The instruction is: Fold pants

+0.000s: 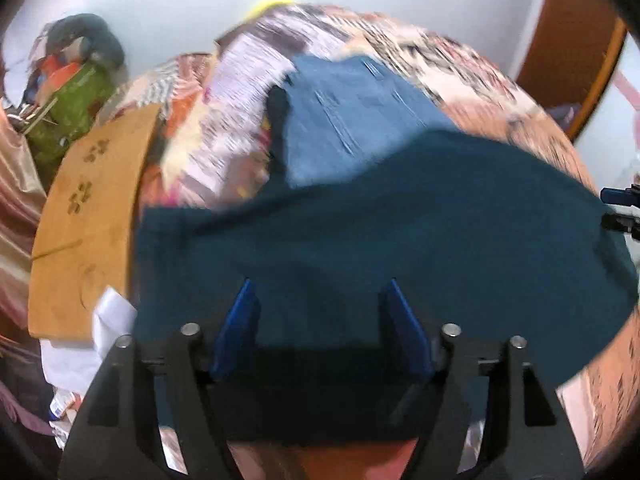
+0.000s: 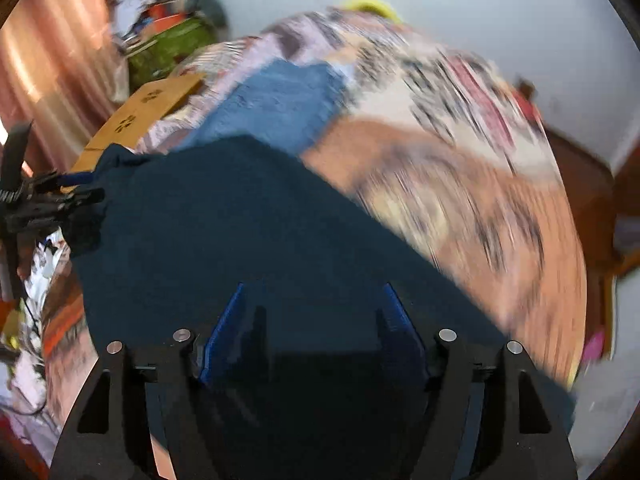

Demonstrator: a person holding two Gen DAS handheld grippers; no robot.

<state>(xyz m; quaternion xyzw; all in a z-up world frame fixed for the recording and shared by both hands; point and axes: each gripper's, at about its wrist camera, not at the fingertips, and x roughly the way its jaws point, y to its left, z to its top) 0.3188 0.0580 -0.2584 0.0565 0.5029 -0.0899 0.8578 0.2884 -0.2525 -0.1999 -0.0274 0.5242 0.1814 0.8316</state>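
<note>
Dark teal pants (image 1: 400, 240) lie across a patterned bedspread (image 1: 248, 92); left tongs (image 1: 320, 292) and right tongs (image 2: 316, 296) hover parted and empty above, apparently mid-fold.

Bedroom of a home: a bed with a patterned bedspread (image 1: 460, 76), wooden headboard (image 1: 568, 40), pink curtain (image 2: 52, 56), white wall (image 2: 480, 0), cluttered belongings (image 1: 72, 92) piled alongside.
</note>
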